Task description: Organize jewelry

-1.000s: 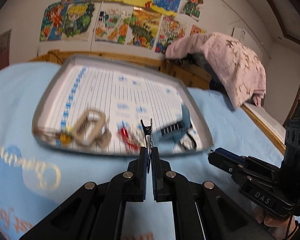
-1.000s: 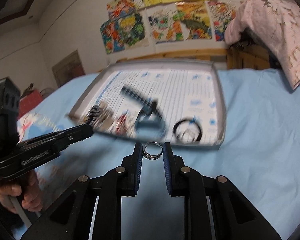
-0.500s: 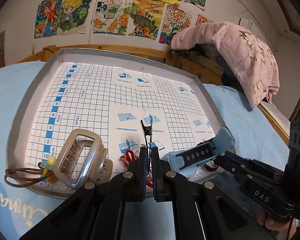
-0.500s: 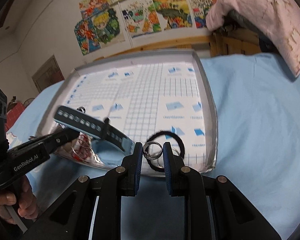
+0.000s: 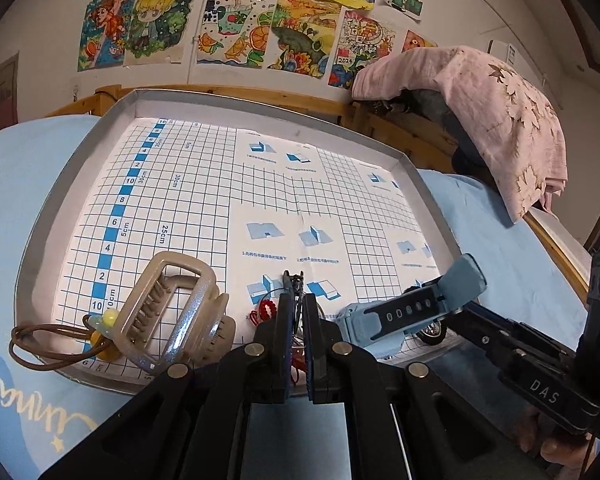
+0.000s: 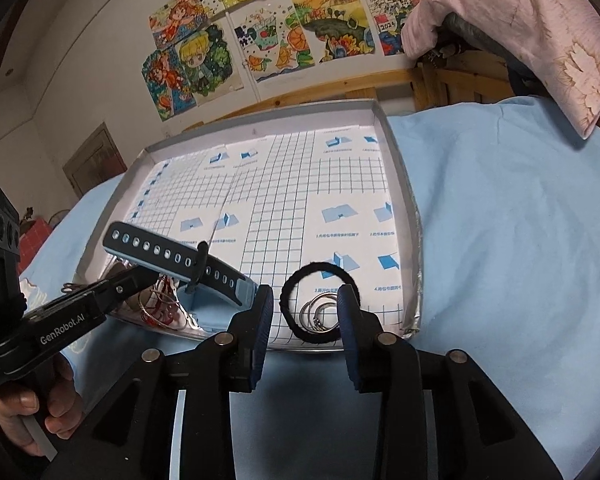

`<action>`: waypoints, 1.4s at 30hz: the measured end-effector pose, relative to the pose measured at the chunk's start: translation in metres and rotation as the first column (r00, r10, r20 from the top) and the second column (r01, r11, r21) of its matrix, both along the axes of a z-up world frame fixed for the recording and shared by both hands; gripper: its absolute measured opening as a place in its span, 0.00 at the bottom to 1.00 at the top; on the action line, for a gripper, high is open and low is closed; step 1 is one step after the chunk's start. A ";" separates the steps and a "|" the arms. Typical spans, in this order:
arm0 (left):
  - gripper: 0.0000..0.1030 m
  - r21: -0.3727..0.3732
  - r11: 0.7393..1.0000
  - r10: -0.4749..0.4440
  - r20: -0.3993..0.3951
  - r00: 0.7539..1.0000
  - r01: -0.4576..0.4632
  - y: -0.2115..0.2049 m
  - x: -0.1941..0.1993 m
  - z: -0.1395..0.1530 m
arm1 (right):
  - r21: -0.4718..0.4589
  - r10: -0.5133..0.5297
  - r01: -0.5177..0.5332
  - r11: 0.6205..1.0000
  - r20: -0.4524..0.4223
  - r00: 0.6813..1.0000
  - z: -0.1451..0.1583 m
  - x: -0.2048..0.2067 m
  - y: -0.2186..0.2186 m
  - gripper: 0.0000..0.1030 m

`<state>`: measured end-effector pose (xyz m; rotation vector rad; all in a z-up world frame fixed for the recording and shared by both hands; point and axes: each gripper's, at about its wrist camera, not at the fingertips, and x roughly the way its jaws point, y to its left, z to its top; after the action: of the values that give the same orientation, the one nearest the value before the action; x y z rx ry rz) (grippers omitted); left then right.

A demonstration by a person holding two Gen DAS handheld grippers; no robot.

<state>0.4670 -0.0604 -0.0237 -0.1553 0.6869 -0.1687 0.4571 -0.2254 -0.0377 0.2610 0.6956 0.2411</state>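
Opening over the silver rings (image 6: pixel 319 312) inside a black hair tie (image 6: pixel 286 312), lower centre of the tray (image 6: pixel 400 184), the right gripper (image 6: pixel 303 316) held nothing; the left gripper (image 5: pixel 295 312) pinched a thin dark clip (image 5: pixel 296 282).

wall: drawings (image 5: pixel 236 20) (colourful) | bed: blue sheet (image 6: pixel 500 240)
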 end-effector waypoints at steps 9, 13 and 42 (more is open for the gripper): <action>0.22 0.004 1.000 0.022 0.030 0.999 -0.022 -0.002 -0.015 0.012 | -0.005 -0.053 0.053 0.999 0.076 0.996 0.022 -0.023 -0.015 0.46; 0.36 -0.002 1.000 0.030 0.080 0.996 -0.030 -0.002 -0.037 0.028 | -0.019 -0.068 0.072 0.997 0.132 0.989 0.038 -0.043 -0.019 0.56; 1.00 0.013 0.989 0.126 0.428 0.895 -0.145 0.070 -0.287 0.088 | -0.091 -0.067 0.127 0.988 0.490 0.869 0.119 -0.286 0.013 0.99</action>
<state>0.1799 0.0096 0.0640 -0.1176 0.2392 -0.0490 0.1713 -0.2120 0.0810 0.1100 0.1923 0.1576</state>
